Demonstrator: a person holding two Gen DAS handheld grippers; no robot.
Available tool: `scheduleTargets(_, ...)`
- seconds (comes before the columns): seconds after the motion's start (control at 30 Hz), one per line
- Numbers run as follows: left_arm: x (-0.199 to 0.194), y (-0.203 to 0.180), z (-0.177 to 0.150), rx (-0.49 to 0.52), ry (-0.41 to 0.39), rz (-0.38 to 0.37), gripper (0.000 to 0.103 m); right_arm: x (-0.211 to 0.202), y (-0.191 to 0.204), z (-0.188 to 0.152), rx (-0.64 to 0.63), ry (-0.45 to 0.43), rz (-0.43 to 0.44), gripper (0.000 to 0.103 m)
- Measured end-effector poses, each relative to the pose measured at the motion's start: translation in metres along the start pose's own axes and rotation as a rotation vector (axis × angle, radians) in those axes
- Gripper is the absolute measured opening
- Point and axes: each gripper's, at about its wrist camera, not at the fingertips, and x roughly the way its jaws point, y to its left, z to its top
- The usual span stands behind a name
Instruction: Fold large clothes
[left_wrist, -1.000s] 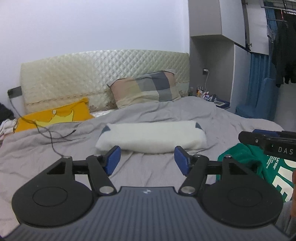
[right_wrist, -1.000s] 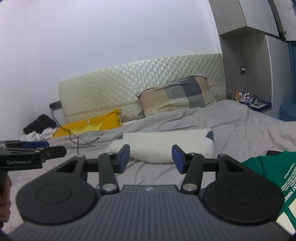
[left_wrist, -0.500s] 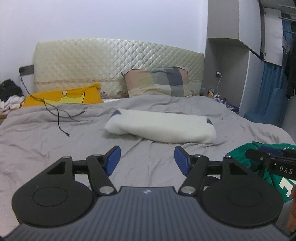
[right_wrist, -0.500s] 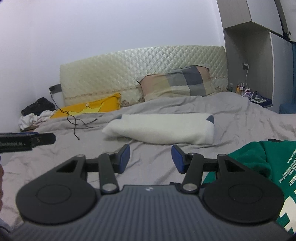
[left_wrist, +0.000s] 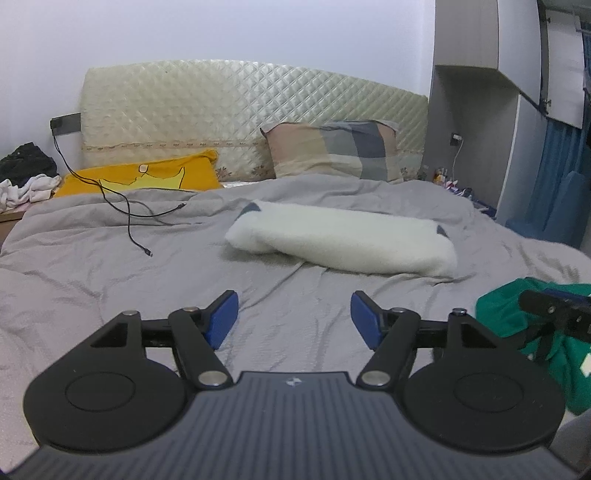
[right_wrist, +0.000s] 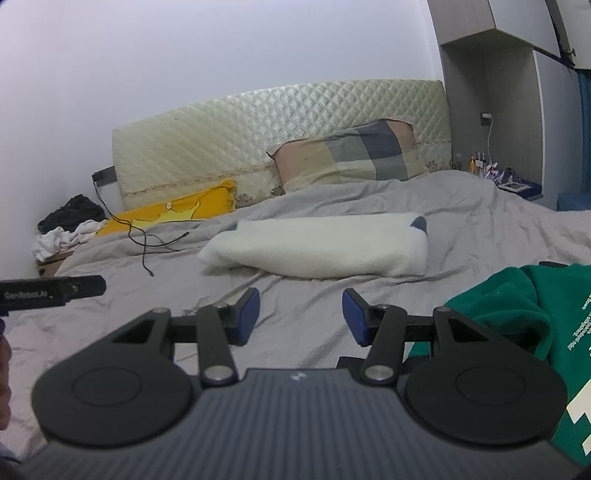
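Observation:
A green garment (right_wrist: 517, 310) with white print lies crumpled on the grey bedsheet (right_wrist: 303, 332), to the right of my right gripper (right_wrist: 300, 314), whose blue pads stand open with nothing between them. In the left wrist view the same green garment (left_wrist: 502, 321) shows at the right edge, partly behind the other gripper's black body. My left gripper (left_wrist: 293, 319) hovers over bare sheet (left_wrist: 291, 295); its jaws are opening and only sheet shows between them. A folded white fleece piece (left_wrist: 343, 245) lies further up the bed (right_wrist: 317, 247).
A yellow pillow (left_wrist: 144, 177) and a plaid pillow (left_wrist: 336, 151) lean on the quilted headboard (left_wrist: 240, 114). A black cable (left_wrist: 129, 218) trails across the sheet at left. Clothes pile (right_wrist: 70, 225) at far left; a bedside stand (right_wrist: 513, 184) with small items and blue curtain (left_wrist: 554, 192) at right.
Both grippers have sunk toward the bed, so the bed fills more of each view. The left view has swung and rolled level, and its pads stand slightly wider apart.

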Motion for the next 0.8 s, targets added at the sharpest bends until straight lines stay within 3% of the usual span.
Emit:
scheduleTargets(0.1, 0.025, -0.008, -0.006, 0.044, 0.019, 0.057, 0.073, 0.007, 0.001, -0.001, 0.003, 0.016, 0.001, 0.053)
scheduleTargets(0.2, 0.063, -0.015, -0.02, 0.064, 0.064, 0.063, 0.073, 0.013, 0.001, -0.004, -0.006, 0.033, -0.005, 0.053)
scheduleTargets(0.43, 0.162, -0.014, -0.062, -0.028, 0.189, 0.13, 0.073, 0.018, -0.002, -0.01, -0.003, 0.05, 0.007, 0.054)
scheduleTargets(0.57, 0.2, -0.02, -0.075, -0.03, 0.198, 0.163, 0.074, 0.02, -0.005, -0.012, 0.013, 0.063, 0.015, 0.056)
scheduleTargets(0.7, 0.227, -0.031, -0.085, 0.028, 0.22, 0.175, 0.079, 0.029, -0.008, -0.012, 0.028, 0.083, 0.018, 0.056)
scheduleTargets(0.8, 0.243, -0.031, -0.096, 0.053, 0.237, 0.175, 0.09, 0.037, -0.009, -0.014, 0.033, 0.106, 0.018, 0.056)
